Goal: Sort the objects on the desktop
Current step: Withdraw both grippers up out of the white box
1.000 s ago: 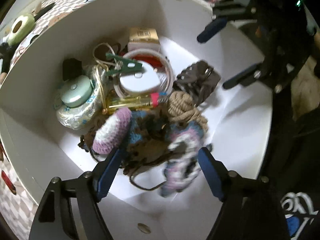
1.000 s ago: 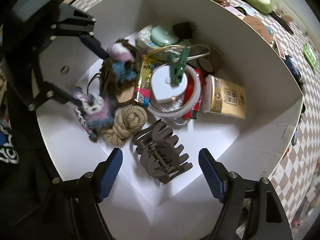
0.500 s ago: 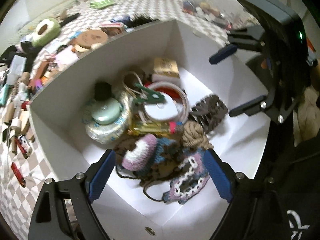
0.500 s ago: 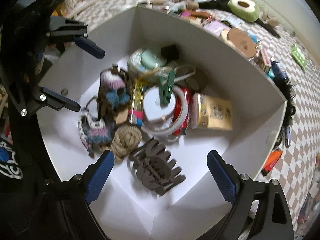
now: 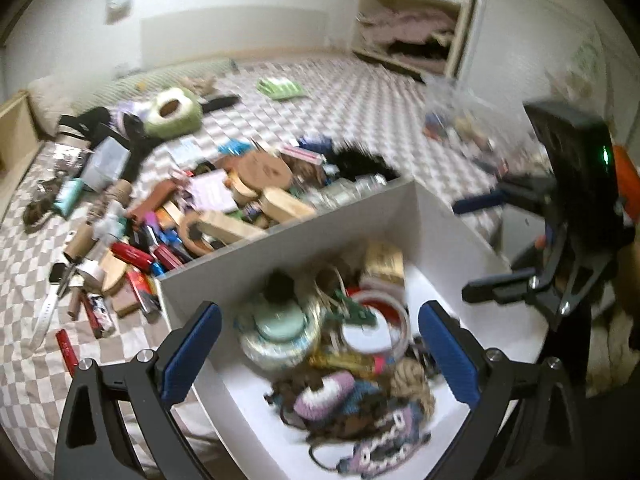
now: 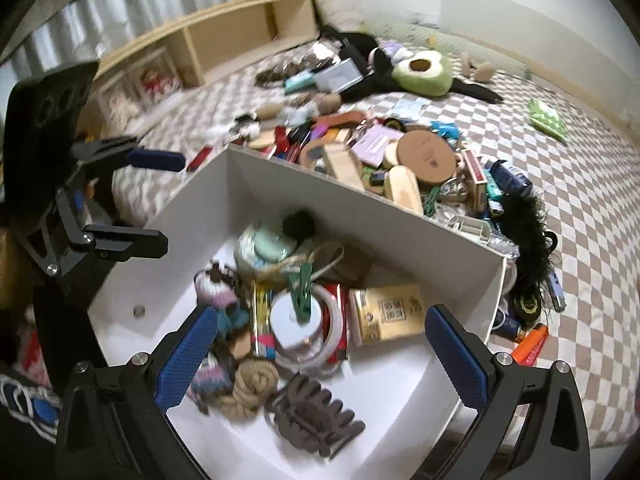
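Observation:
A white box holds sorted items: a pink and blue crocheted piece, a rope coil, a brown hair claw, a tape roll with a green clip, a yellow packet and a mint round case. My left gripper hangs above the box's near side, its jaws opening with nothing between them. My right gripper hovers over the hair claw, jaws also opening and empty. Each gripper shows in the other's view: the right gripper, the left gripper.
Beyond the box wall, a heap of small objects lies on a checked cloth. An avocado plush lies farther back. A low wooden shelf lines the far wall. An orange lighter lies by the box's right corner.
Both grippers rose out of the box and tilted upward, so the room beyond came into view. Their jaws spread wider. The crocheted piece and hair claw stayed in the box.

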A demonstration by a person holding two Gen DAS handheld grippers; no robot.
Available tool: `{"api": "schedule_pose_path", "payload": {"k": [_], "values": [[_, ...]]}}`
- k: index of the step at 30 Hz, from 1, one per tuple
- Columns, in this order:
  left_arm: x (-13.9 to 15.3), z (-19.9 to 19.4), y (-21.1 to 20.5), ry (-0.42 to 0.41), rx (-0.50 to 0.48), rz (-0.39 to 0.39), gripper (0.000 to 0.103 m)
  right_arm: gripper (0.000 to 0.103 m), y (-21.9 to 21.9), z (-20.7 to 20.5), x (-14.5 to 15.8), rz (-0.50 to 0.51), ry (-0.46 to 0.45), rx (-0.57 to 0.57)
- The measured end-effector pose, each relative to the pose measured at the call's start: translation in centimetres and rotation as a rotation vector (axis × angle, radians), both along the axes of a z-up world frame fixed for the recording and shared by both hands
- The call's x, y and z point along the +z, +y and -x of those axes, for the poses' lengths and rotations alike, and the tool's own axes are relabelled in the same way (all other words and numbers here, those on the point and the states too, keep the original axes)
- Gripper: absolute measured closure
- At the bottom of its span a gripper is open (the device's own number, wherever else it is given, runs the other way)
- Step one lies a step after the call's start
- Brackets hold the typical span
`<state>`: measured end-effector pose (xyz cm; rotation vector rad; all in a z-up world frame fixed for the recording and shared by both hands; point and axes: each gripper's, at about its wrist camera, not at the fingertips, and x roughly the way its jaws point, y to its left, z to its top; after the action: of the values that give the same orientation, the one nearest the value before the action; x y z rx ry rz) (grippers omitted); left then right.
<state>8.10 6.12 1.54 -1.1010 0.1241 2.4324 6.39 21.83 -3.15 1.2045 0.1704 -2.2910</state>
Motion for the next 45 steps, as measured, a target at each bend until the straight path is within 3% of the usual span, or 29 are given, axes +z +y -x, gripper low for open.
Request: {"api": "schedule_pose_path", "payload": {"k": [6, 21, 45], "values": [[0.7, 0.1, 0.0, 0.061, 0.087, -0.004, 0.003, 0.0, 0.4, 0.3, 0.3, 0.082, 0.042, -0.107], [-0.5, -0.9, -0.2, 0.035, 0.199, -0.03, 0.003, 0.0, 0.9, -0.7, 0.5, 0.064, 0.129, -0.263], [-2.0, -3.7, 0.5, 0.024, 0.27, 0.039, 0.003, 0.0, 3.0, -4.2, -0.7, 0.031, 0.116, -0.334]]}}
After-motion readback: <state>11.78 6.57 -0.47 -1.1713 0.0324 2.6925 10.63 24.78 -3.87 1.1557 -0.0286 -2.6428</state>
